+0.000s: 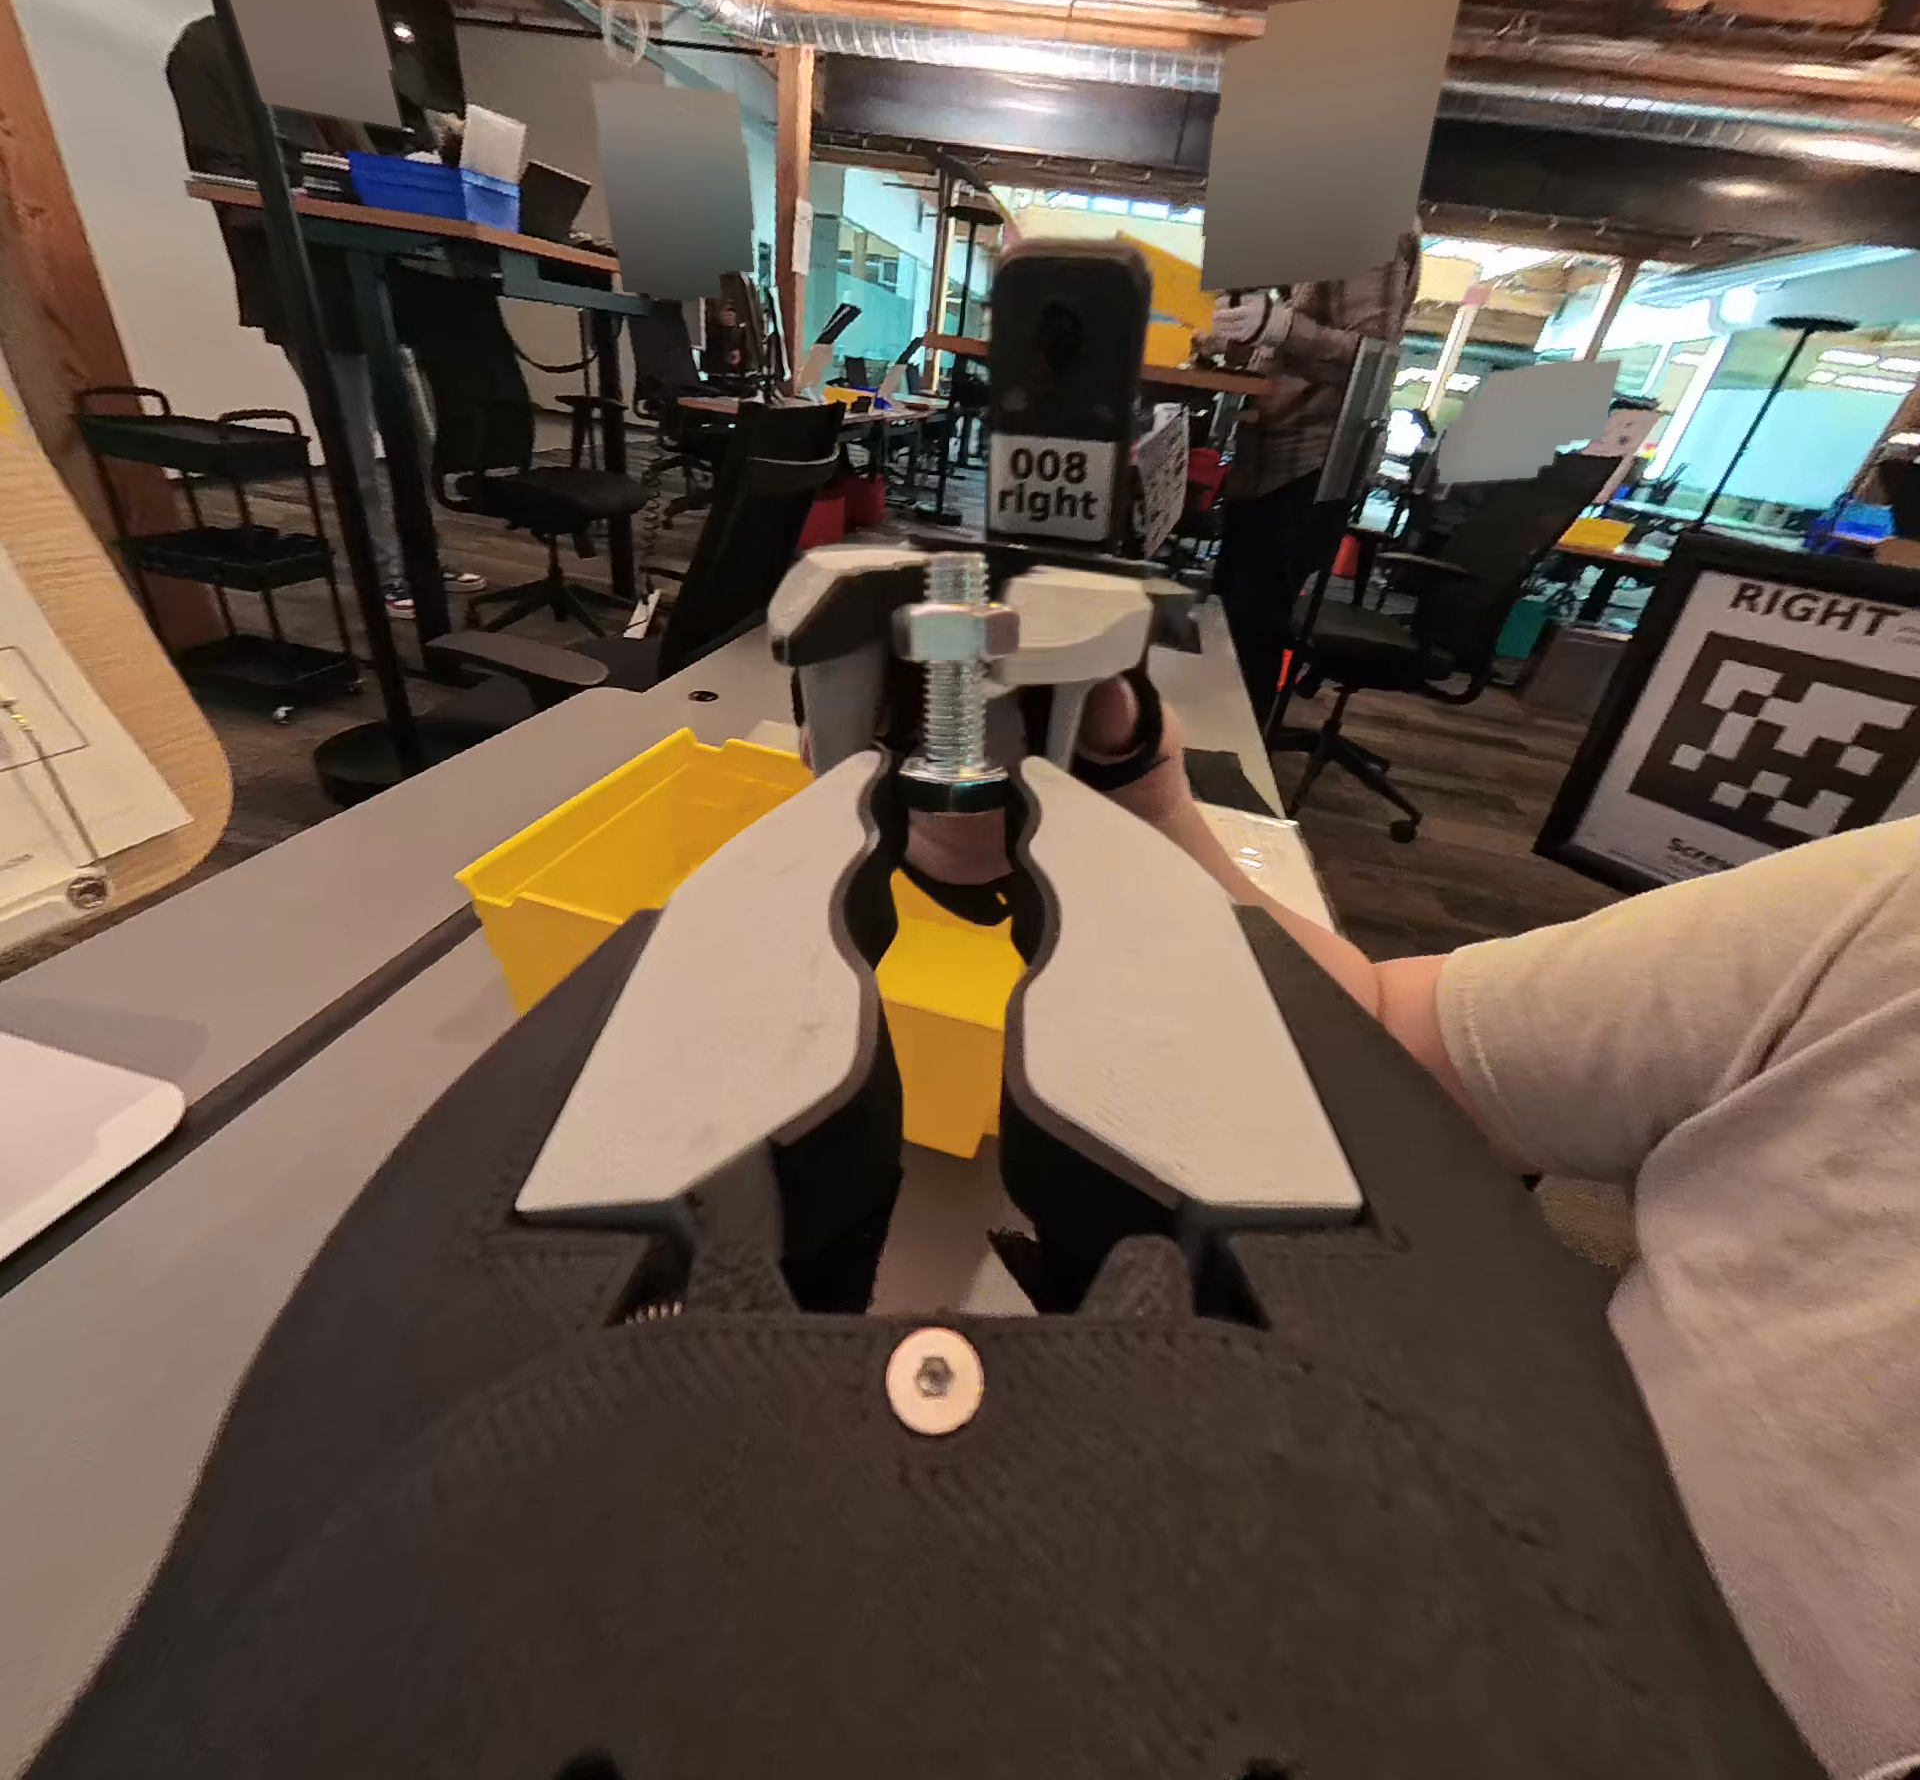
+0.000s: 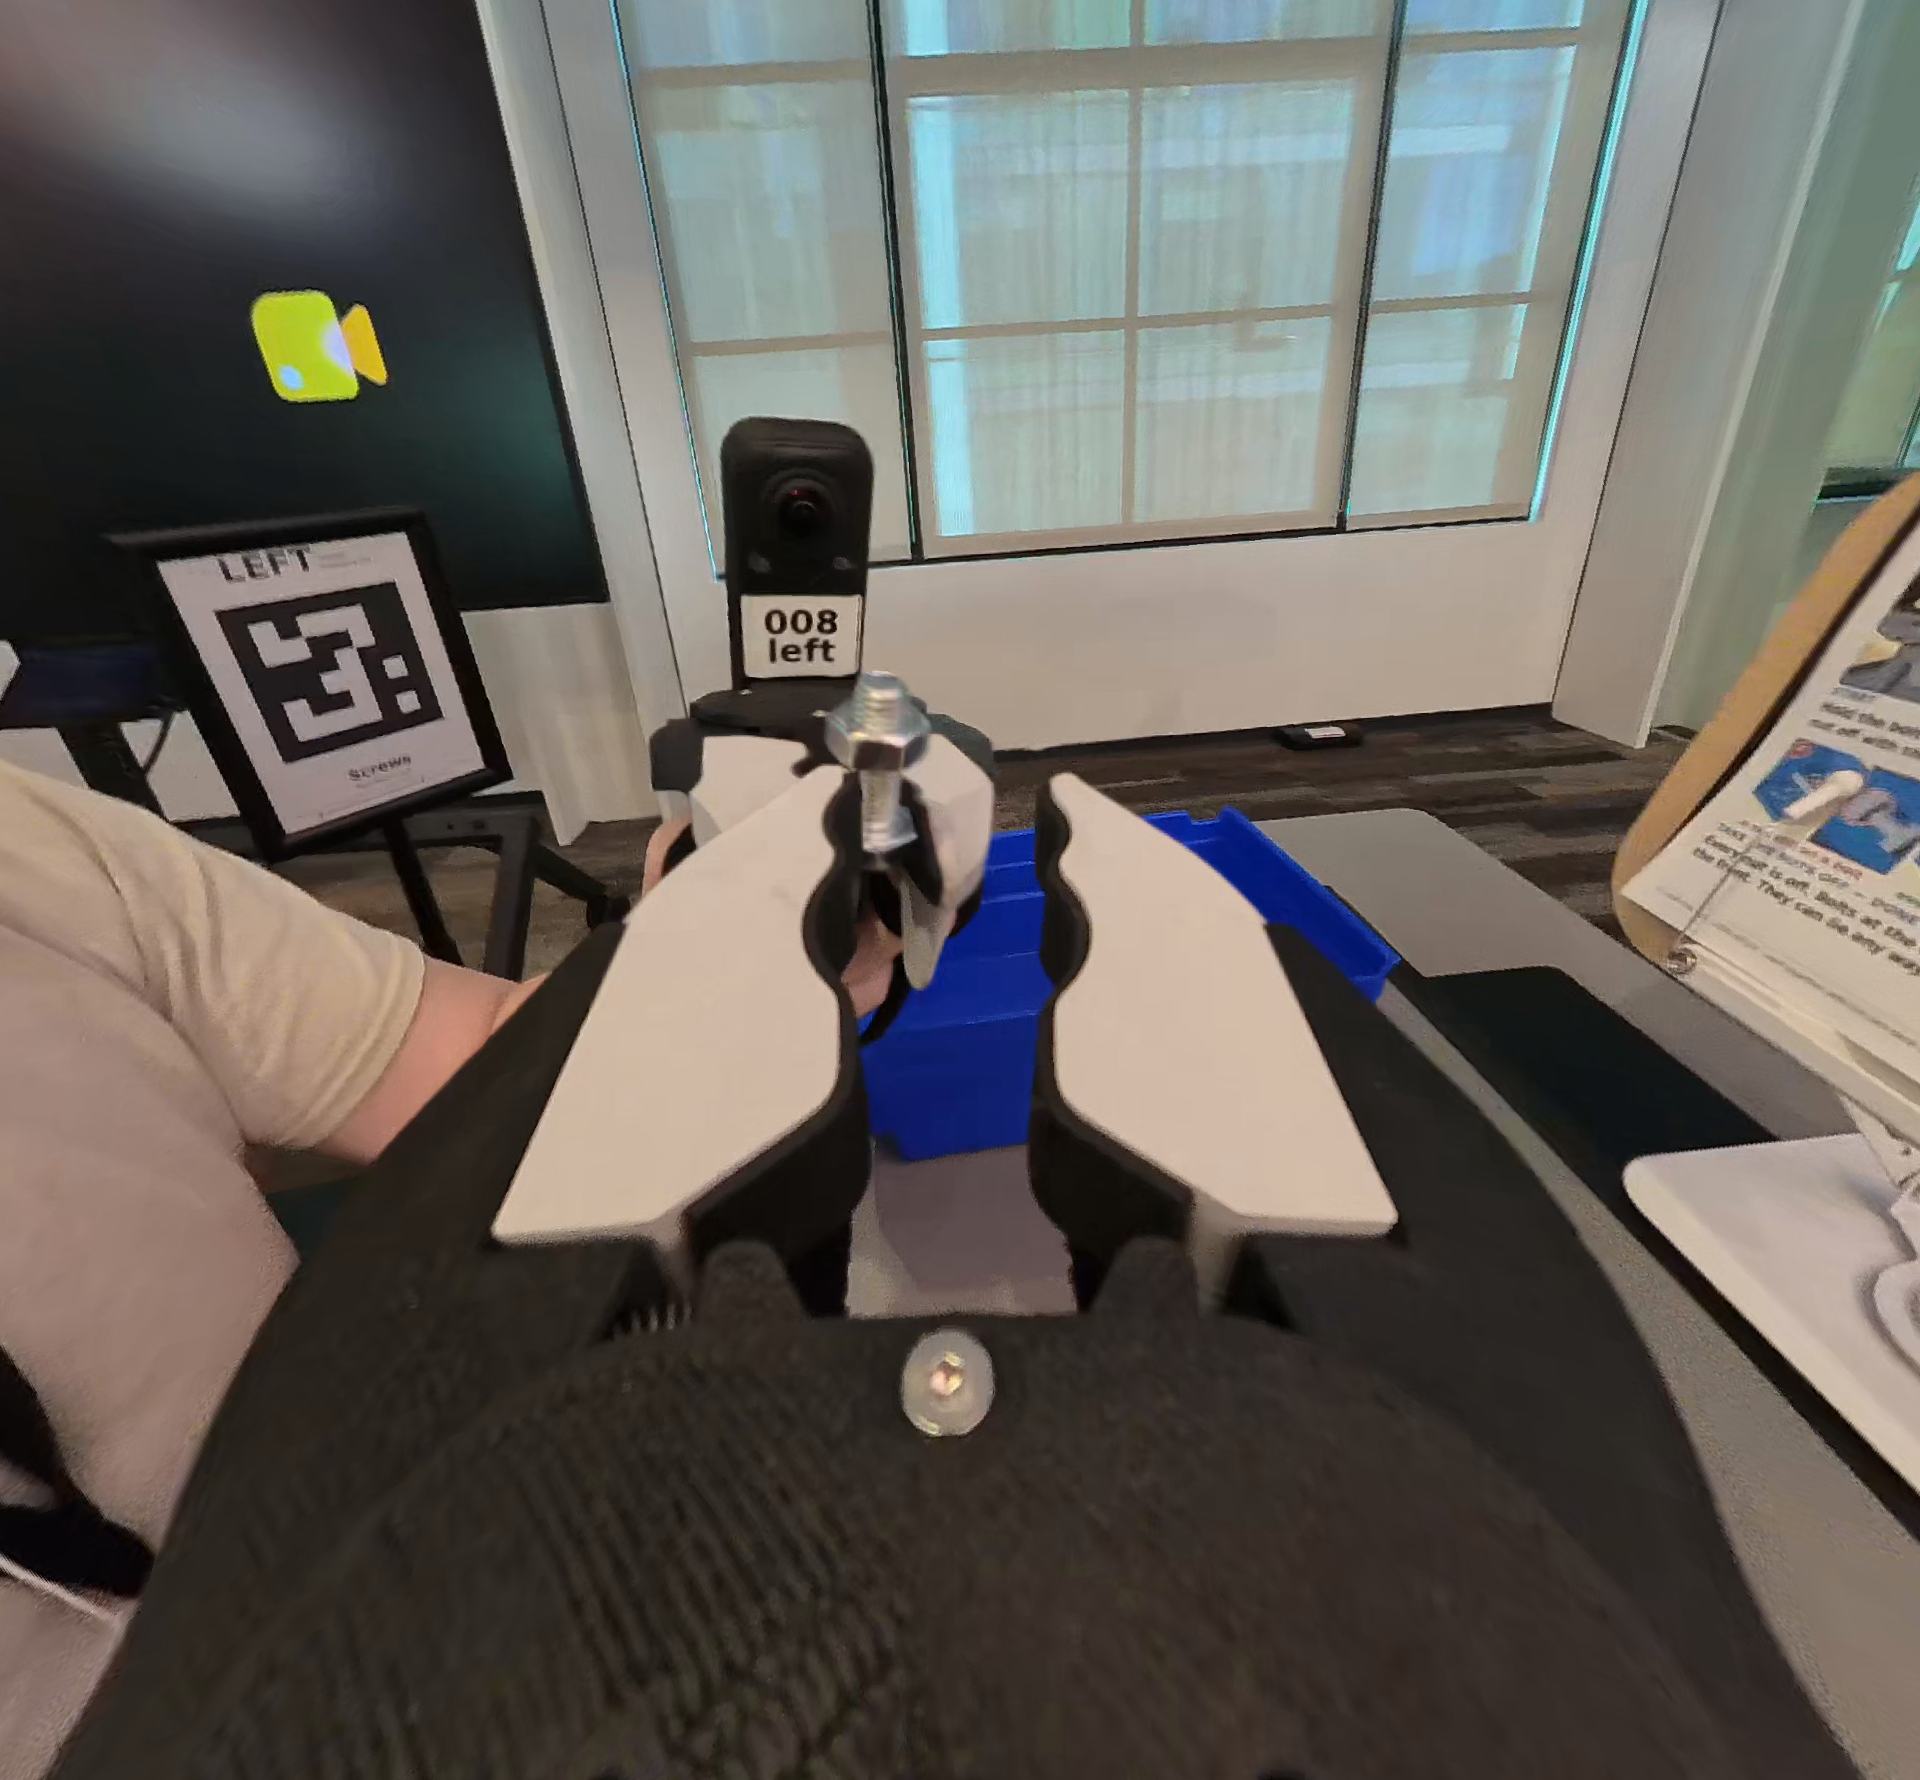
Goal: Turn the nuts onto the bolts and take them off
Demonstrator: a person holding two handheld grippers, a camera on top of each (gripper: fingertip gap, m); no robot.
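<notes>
A silver bolt [image 1: 951,712] stands upright in mid-air with its threads up. A silver hex nut [image 1: 956,634] sits on its thread near the top. My left gripper [image 1: 948,785] is shut on the bolt's head from below. My right gripper [image 1: 961,660] faces it from the far side with a finger on each side of the nut. In the right wrist view the right gripper [image 2: 935,795] is open. There the nut [image 2: 878,743] and the bolt [image 2: 881,811] lie by its left fingertip [image 2: 800,826], with a wide gap to the other finger. The left gripper [image 2: 883,847] holds the bolt beyond.
A yellow bin [image 1: 582,889] stands on the grey table [image 1: 260,951] under the left gripper. A blue bin [image 2: 977,1024] stands under the right gripper. A framed marker sign [image 1: 1766,722] stands to the right, an instruction sheet [image 2: 1818,847] and a white tray [image 2: 1787,1252] at the table's side. The person's arm [image 1: 1662,1055] is close. Both grippers' tips are close together, under 4 cm apart.
</notes>
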